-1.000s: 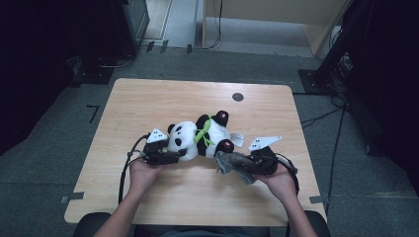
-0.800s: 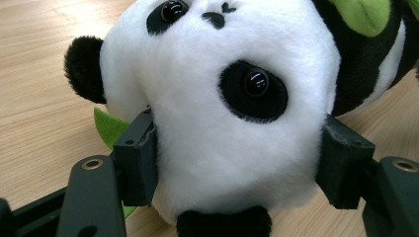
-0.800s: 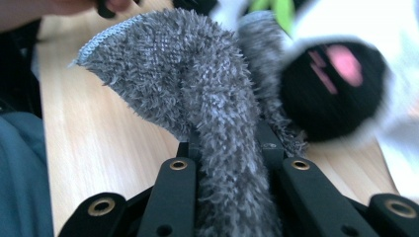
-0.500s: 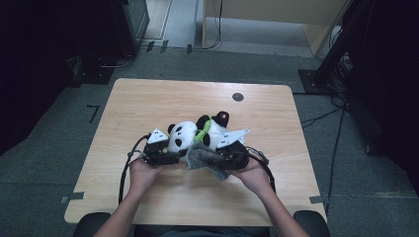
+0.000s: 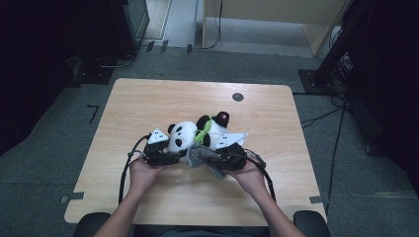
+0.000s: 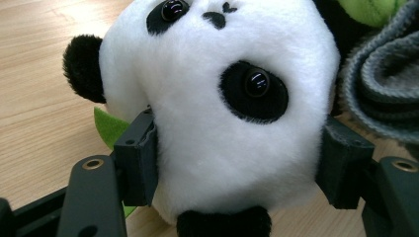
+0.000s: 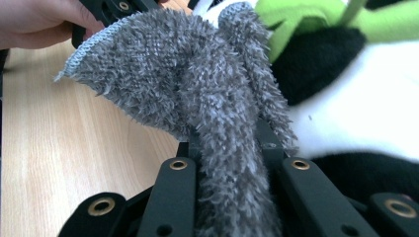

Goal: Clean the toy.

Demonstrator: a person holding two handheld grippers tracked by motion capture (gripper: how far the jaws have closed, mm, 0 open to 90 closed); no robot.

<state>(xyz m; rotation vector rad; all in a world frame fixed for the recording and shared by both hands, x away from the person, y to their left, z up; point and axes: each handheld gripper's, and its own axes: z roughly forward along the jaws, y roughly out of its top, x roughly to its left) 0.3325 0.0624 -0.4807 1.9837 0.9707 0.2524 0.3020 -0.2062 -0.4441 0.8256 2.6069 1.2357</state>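
Plush panda [image 5: 190, 136] lies on its side near the front-middle of the wooden table [image 5: 148, 103]: round, fuzzy white head w/ black ears and glossy eye patches, green felt leaf at the neck, black foot w/ pink sole on the far side. Grey cloth [image 7: 197, 94] is shaggy knit, bunched and folded, touching the panda's front side. Left gripper [image 6: 237, 173]: jaws apart but clamped on the panda's head, pads pressing the fur both sides. Right gripper [image 7: 230, 163]: jaws pinched together on the cloth, just right of the panda's head. Small dark disc [image 5: 237, 97] lies well beyond the panda, twd the far edge.
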